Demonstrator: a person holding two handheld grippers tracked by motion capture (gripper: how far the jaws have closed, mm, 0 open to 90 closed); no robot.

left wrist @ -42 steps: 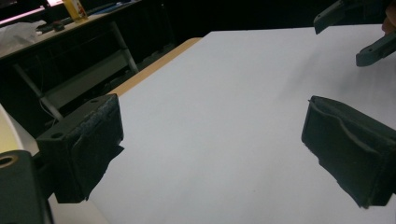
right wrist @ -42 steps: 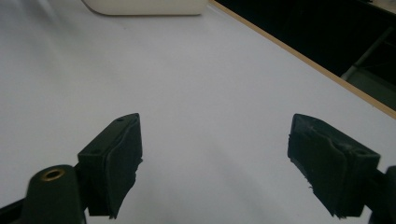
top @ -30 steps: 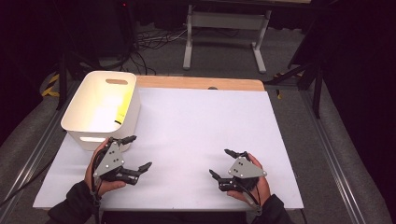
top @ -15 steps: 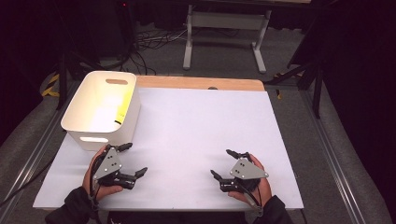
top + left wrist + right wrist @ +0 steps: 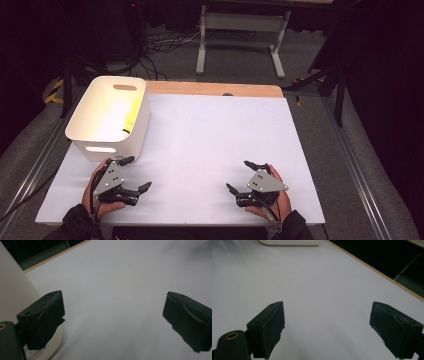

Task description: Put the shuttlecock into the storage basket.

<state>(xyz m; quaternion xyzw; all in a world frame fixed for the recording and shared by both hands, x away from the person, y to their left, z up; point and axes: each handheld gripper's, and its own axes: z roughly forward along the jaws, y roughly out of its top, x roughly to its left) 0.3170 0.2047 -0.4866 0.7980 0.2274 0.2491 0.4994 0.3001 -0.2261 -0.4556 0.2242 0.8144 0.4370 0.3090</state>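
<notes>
My left gripper [image 5: 136,173] rests low over the white table near its front left, held in a hand, jaws wide open with nothing between them. In the left gripper view the left gripper [image 5: 115,317] faces bare white tabletop, and the white bin [image 5: 12,295] stands right beside its left jaw. My right gripper [image 5: 240,176] sits near the front right, also open and empty, its jaws turned toward the table's middle. From the right gripper view the right gripper [image 5: 328,327] looks across bare tabletop.
A white handled bin [image 5: 107,117] stands at the table's left, just beyond the left gripper, with something yellow [image 5: 131,112] inside. A wooden strip [image 5: 215,89] runs along the table's far edge. Metal stand legs [image 5: 240,45] and cables lie on the floor behind.
The left gripper has drawn back a little toward the front edge. The right gripper has barely shifted. Both stay open.
</notes>
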